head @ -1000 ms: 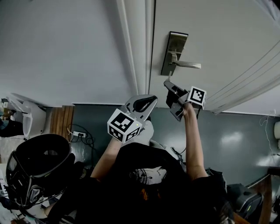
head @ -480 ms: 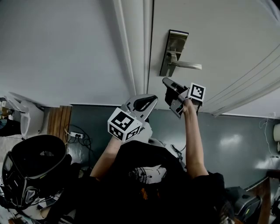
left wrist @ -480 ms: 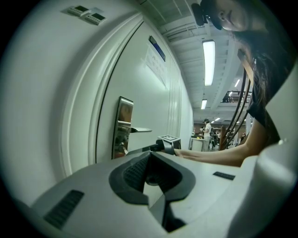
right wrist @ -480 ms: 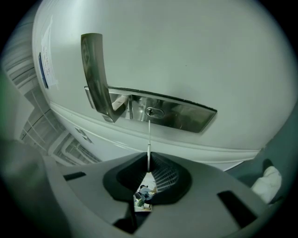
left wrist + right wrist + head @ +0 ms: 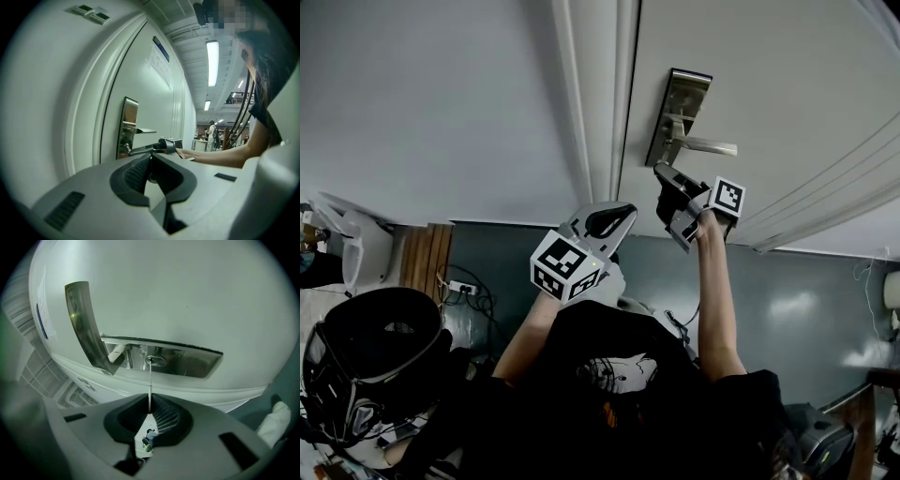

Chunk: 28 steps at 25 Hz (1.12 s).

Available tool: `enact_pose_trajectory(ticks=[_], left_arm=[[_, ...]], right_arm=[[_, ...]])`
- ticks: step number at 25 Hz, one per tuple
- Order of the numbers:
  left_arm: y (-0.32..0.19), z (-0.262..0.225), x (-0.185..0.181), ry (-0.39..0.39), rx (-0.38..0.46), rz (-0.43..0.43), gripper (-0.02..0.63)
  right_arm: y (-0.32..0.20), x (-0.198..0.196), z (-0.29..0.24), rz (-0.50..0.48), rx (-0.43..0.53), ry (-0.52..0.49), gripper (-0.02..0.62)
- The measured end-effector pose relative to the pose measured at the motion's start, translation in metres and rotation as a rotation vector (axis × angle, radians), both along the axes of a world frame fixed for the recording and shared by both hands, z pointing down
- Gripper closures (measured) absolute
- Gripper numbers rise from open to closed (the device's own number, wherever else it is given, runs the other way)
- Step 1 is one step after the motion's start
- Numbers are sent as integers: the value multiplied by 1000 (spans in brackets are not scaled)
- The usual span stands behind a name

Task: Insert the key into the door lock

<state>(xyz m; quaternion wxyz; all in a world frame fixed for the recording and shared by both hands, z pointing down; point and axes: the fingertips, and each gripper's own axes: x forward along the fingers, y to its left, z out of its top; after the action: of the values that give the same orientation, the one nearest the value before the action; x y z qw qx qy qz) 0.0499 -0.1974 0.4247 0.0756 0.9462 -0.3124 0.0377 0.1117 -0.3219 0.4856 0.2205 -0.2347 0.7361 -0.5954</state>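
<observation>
The key [image 5: 149,386] is pinched between the fingers [image 5: 167,420] of the right gripper [image 5: 149,412], its thin blade running straight up out of them to the oval keyhole [image 5: 155,361] in the metal lock plate [image 5: 187,363]. The tip sits right at the slot, though how far in it goes cannot be told. Below the fingers hangs a small white tag [image 5: 146,442] with a tiny printed figure on it and no readable letters. The lever handle [image 5: 85,329] curves away beside the keyhole. From the head view the right gripper [image 5: 662,174] is raised on an outstretched arm [image 5: 714,300] against the white door [image 5: 769,66], just under the lock plate [image 5: 677,111] and its lever [image 5: 705,146]. The left gripper [image 5: 606,221] is held lower and nearer the body, beside the door frame [image 5: 600,94] and apart from the lock. In its own view the left gripper's [image 5: 150,159] fingers [image 5: 135,176] are pressed together at the tips with nothing between them. Each gripper carries a cube [image 5: 727,197] with black-and-white square markers. High on the door, the left gripper view shows a small blue sign [image 5: 161,48] above a pale paper sheet [image 5: 158,66]. The print on both is too small to read.
</observation>
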Motion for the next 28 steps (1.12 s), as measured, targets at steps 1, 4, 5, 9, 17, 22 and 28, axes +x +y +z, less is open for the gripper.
enact_pose_trajectory(ticks=[1, 4, 5, 9, 17, 22, 28], left_arm=[[-1, -1, 0, 1, 1, 1, 591], [-4, -1, 2, 3, 0, 4, 591], [-5, -1, 3, 3, -1, 6, 591], [-10, 0, 5, 2, -8, 10, 591], [-18, -1, -6, 8, -22, -19, 591], [-14, 0, -10, 7, -29, -23, 591], [-11, -4, -13, 9, -26, -26, 591]], right_arm=[[-1, 0, -1, -1, -4, -4, 575], [-3, 0, -1, -10, -23, -46, 575], [-4, 1, -1, -13, -28, -67, 575], [-7, 8, -4, -5, -60, -186, 575], [-9, 22, -1, 38, -115, -244, 575], [-8, 23, -4, 43, -120, -259, 574], [-17, 25, -7, 94, -125, -322, 569]])
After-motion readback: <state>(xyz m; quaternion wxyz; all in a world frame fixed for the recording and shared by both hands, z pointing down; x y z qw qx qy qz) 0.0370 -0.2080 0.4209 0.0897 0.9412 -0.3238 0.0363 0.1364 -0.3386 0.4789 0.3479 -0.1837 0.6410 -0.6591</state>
